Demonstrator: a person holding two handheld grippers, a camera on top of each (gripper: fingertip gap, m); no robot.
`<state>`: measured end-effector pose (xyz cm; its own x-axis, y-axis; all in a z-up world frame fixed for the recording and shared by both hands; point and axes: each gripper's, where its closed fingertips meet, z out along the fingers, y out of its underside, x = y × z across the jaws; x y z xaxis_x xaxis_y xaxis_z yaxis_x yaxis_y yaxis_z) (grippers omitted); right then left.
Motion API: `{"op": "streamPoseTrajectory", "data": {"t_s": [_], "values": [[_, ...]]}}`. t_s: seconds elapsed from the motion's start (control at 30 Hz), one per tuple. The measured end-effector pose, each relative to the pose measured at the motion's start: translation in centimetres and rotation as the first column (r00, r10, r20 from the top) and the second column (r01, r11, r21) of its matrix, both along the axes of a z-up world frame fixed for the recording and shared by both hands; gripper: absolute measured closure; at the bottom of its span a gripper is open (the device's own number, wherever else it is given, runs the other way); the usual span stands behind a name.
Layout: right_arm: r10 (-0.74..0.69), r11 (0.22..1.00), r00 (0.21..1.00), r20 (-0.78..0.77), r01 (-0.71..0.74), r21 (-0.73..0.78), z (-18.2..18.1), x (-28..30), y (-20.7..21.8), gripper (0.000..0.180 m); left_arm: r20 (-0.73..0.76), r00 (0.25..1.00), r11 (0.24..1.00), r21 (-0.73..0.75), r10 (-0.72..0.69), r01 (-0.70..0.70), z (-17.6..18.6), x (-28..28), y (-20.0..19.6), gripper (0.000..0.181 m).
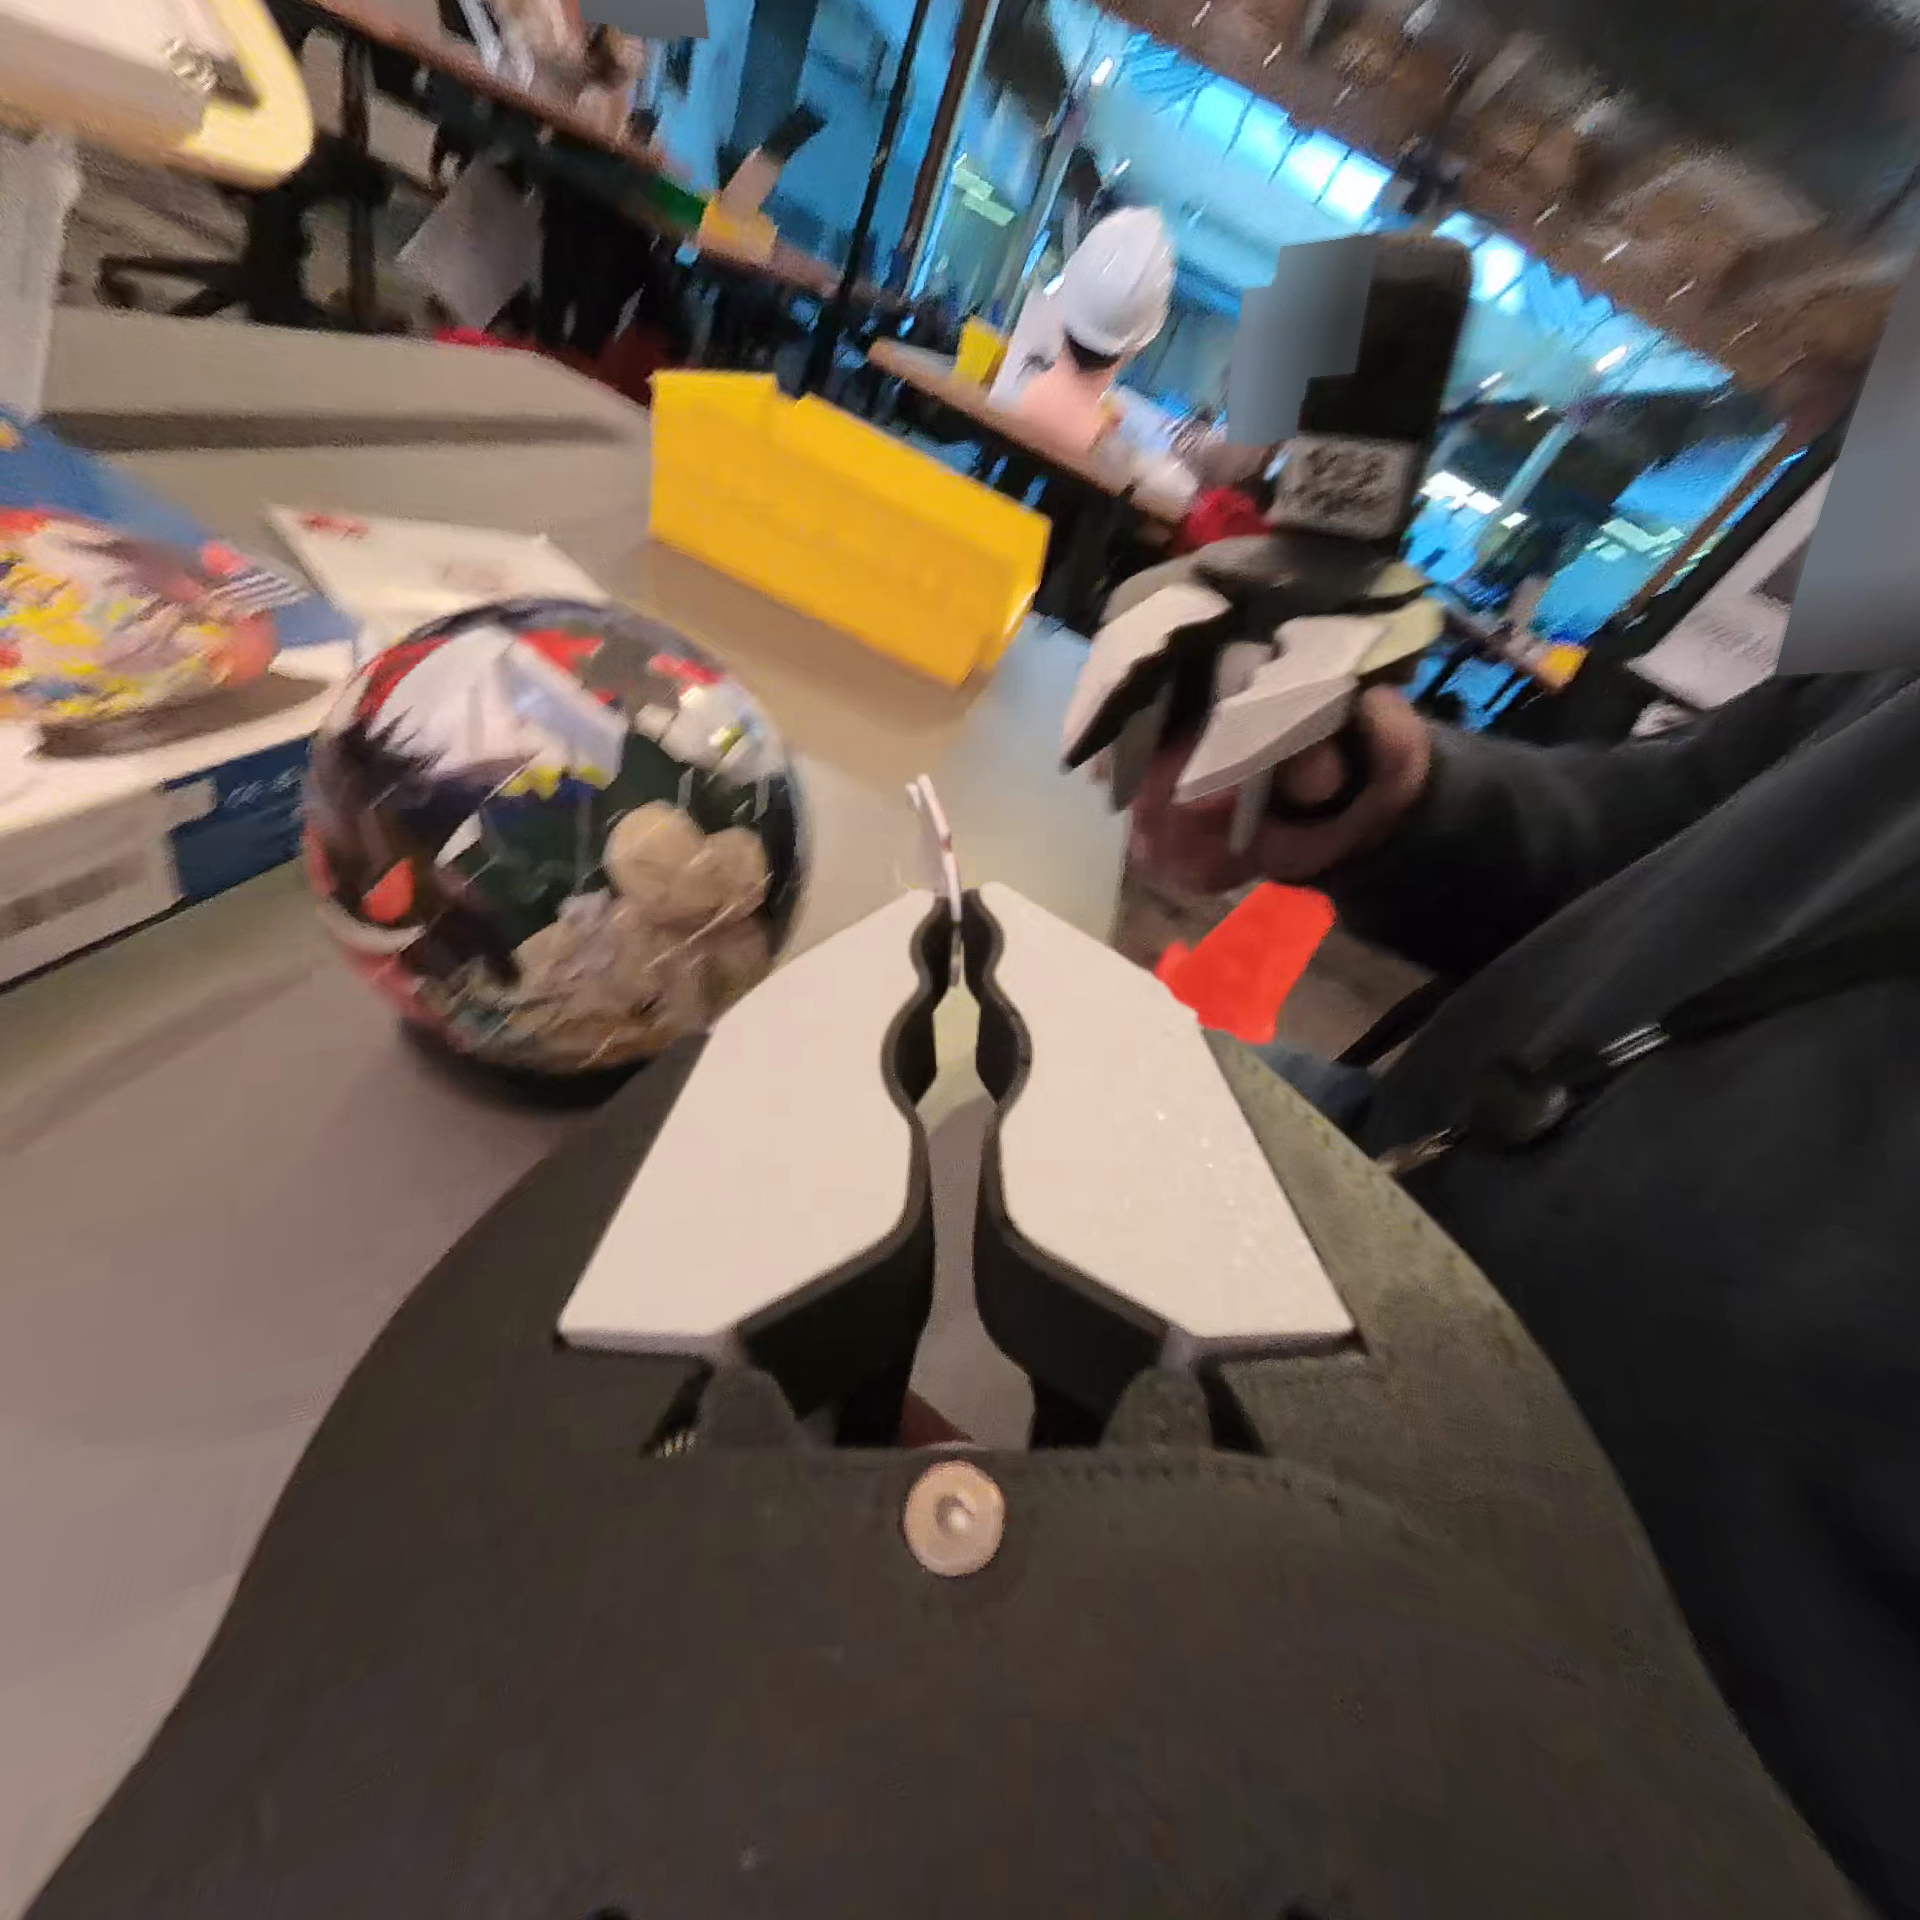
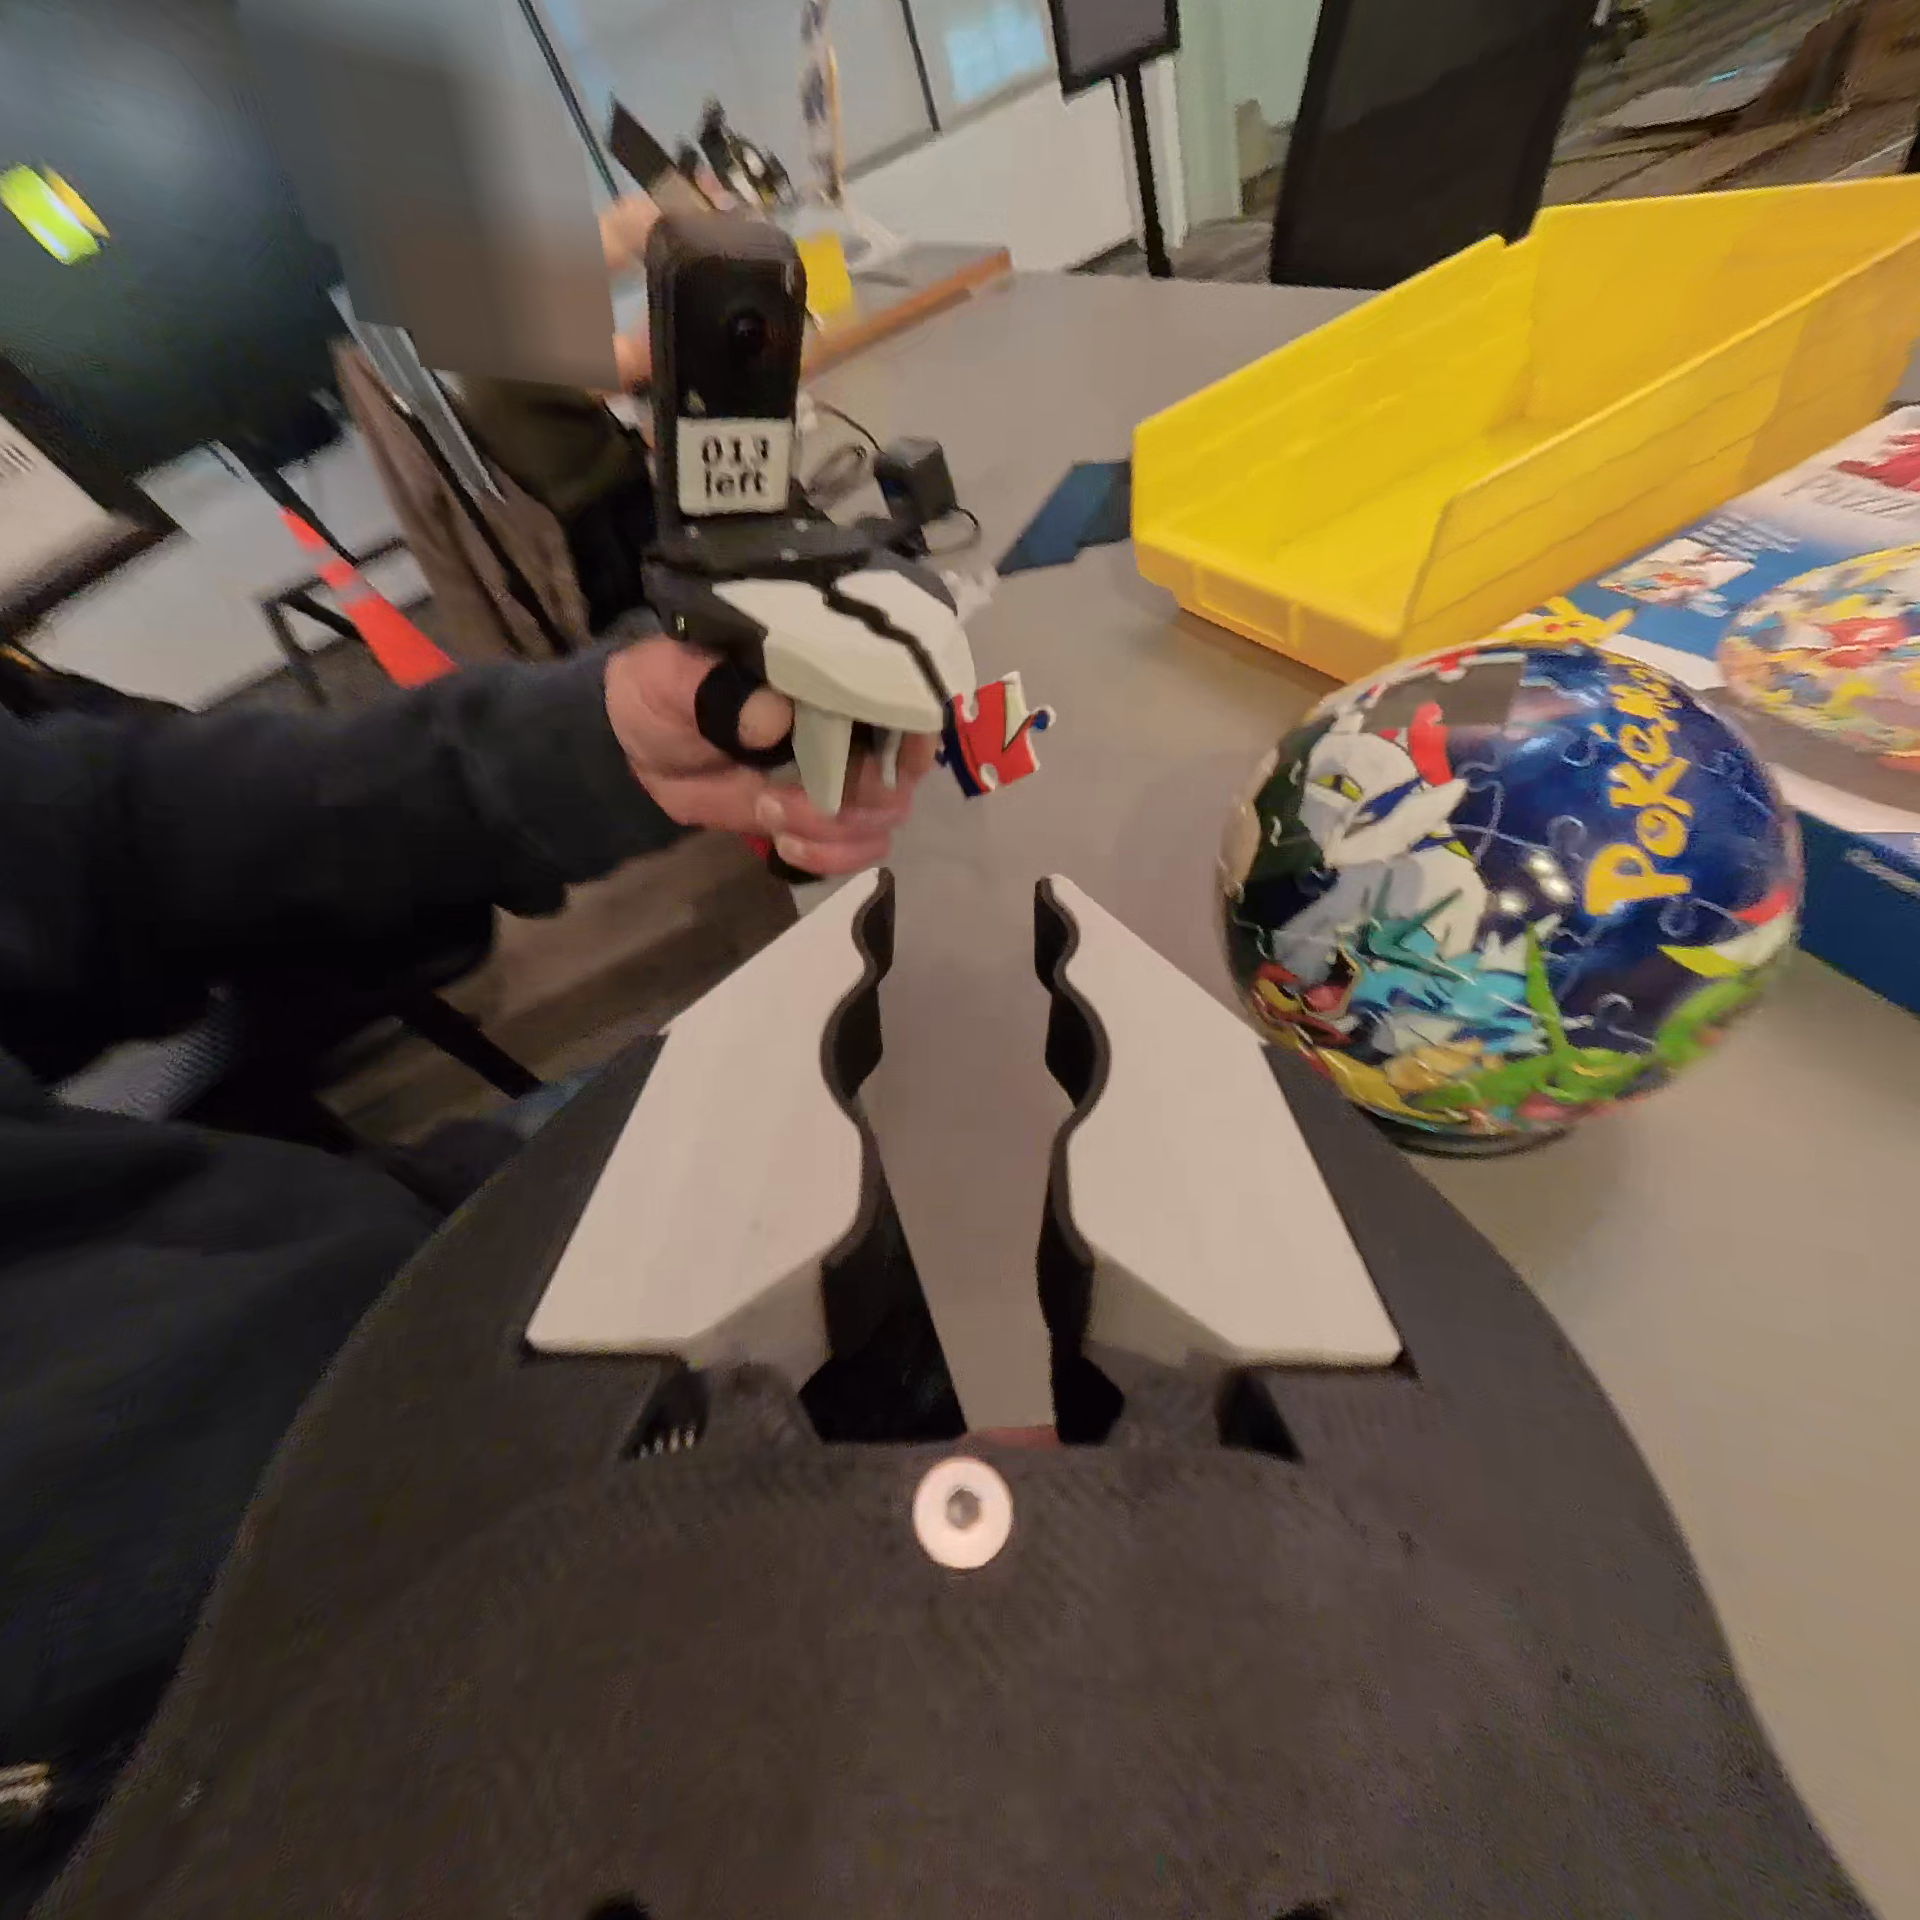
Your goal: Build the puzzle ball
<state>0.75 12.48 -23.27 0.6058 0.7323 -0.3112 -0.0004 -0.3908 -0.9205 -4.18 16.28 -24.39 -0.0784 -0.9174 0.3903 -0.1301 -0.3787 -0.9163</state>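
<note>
Left wrist view blurred; puzzle piece [image 1: 943, 883] seen only edge-on as a thin sliver there. Red, white and blue face plain in right wrist view, clamped at the tips of the left gripper [image 2: 951, 717], held above the worktop [image 2: 1039, 416]. Right gripper [image 2: 961, 899] empty, jaws apart. Puzzle ball [image 2: 1512, 899] resting on worktop, nearly whole, one dark gap near its top. Printed box [image 2: 1860, 561] cut off at frame edge, beside yellow bin [image 2: 1455, 499].

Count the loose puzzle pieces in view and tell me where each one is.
1: a red, white and blue puzzle piece, pinched in the left gripper above the table. Others may lie hidden in the yellow bin.
</note>
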Motion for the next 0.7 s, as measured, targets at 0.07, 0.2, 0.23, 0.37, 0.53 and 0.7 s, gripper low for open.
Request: {"op": "streamPoseTrajectory", "data": {"t_s": [0.07, 0.2, 0.23, 0.37, 0.53, 0.7], "values": [[0.024, 0.999, 0.998, -0.059, -0.026, -0.029, 0.6, -0.5, 0.5, 0.149, 0.056, 0.997, 0.999, -0.012, -0.043, 0.044, 1.5, 0.8, -1.2, 0.179], [0.068, 0.997, 0.994, -0.086, -0.072, -0.037, 1.3, -1.7, 1.1, 0.157, 0.106, 0.988, 0.993, -0.020, -0.114, 0.117, 2.9, 2.1, -2.8, 0.179], [0.095, 0.994, 0.989, -0.117, -0.101, -0.046, 1.7, -2.1, 1.0, 0.161, 0.111, 0.985, 0.990, -0.021, -0.135, 0.138, 3.1, 2.4, -3.1, 0.179], [0.165, 0.980, 0.962, -0.216, -0.185, -0.071, 2.4, -2.3, 1.1, 0.176, 0.161, 0.971, 0.982, -0.043, -0.176, 0.185, 3.9, 2.7, -3.0, 0.179], [0.186, 0.972, 0.945, -0.268, -0.217, -0.093, 3.3, -1.8, 2.1, 0.180, 0.195, 0.966, 0.981, -0.058, -0.171, 0.185, 4.2, 3.3, -1.5, 0.177], [0.083, 0.980, 0.954, -0.289, -0.131, -0.152, 3.5, 0.8, 5.5, 0.180, 0.145, 0.987, 0.998, 0.037, -0.061, 0.056, 4.0, 3.8, 1.9, 0.160]]}}
